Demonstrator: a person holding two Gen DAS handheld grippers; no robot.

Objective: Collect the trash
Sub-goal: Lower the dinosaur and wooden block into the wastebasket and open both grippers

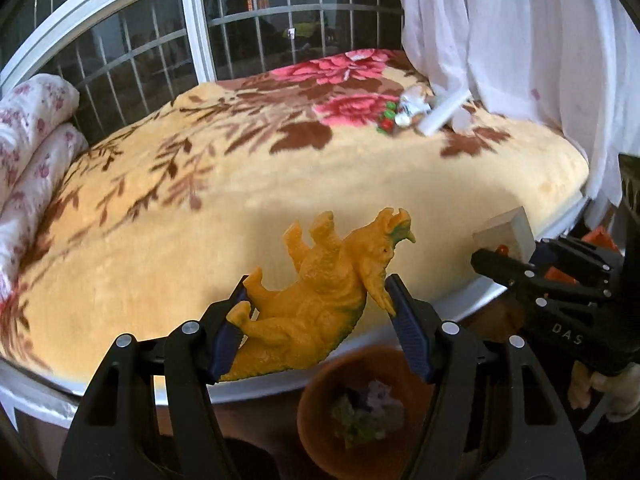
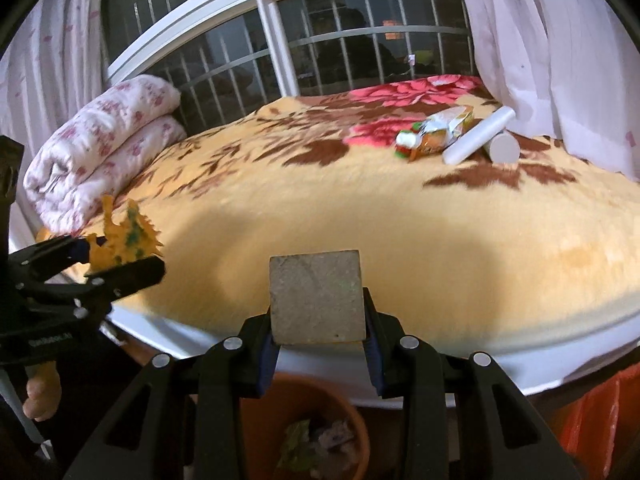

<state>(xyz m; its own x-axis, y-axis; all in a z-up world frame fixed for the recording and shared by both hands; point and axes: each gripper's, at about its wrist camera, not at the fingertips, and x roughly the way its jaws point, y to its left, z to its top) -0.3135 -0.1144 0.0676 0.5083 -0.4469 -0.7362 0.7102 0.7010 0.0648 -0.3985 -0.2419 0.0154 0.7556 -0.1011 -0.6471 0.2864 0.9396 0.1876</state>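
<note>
My left gripper (image 1: 316,304) is shut on an orange toy dinosaur (image 1: 320,304), which lies tilted between the blue pads above the near edge of the bed. My right gripper (image 2: 318,332) is shut on a pale square block (image 2: 316,298), also held over the bed's near edge. Each gripper shows in the other's view: the right gripper (image 1: 504,258) with the block (image 1: 506,234) at the right, the left gripper (image 2: 120,264) with the dinosaur (image 2: 124,236) at the left. A brown round bin (image 1: 320,412) with crumpled scraps inside stands on the floor below both grippers.
The yellow flowered blanket (image 2: 360,216) covers the bed. At its far right lie a snack wrapper (image 2: 440,132), a white tube (image 2: 476,136) and a white cylinder (image 2: 502,146). A folded quilt (image 2: 100,148) sits at the left. White curtains (image 2: 560,60) hang right; an orange bag (image 2: 600,420) lies lower right.
</note>
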